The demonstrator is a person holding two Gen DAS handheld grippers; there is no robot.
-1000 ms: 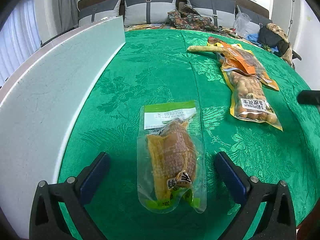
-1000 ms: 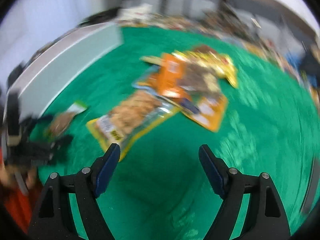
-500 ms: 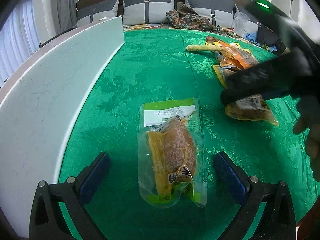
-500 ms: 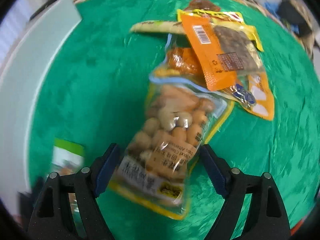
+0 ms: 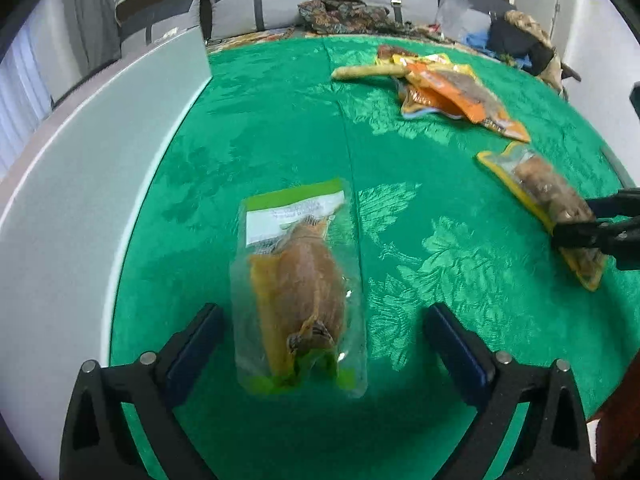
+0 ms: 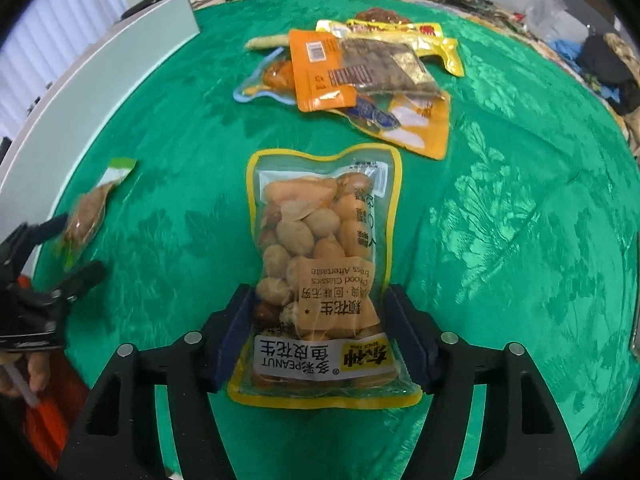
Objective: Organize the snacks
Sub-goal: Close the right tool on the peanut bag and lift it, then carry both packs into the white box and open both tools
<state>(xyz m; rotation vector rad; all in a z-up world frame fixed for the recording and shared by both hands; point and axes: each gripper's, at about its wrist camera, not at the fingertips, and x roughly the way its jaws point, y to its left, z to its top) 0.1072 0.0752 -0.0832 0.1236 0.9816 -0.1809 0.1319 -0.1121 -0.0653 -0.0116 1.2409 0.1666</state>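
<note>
While both tools point steeply down at the green cloth, the right hand-held gripper straddles the near end of a peanut bag. Its jaws have just been closing, and the blue pads now sit against the bag's two long edges, though whether they already squeeze it cannot be told. From the left wrist view this gripper shows at the far right, its black fingers across the near end of the same bag.

The left hand-held gripper hangs over a clear pouch with a green top, holding something brown. Its jaws have just been closing a little but stand wide, each pad well clear of the pouch, which lies between them on the cloth. From the right wrist view that gripper sits at the far left with the pouch between its fingers.

The bag's label, upside down to the right camera, reads "PEANUT", "Since 1956" only faintly, with Chinese characters beside it; an orange patch above carries "Classics" and "Aftertaste". A pile of snack packets lies beyond the bag's far end, one orange packet showing a barcode; other print there is too small to read. A white board stands left of the left gripper.
</note>
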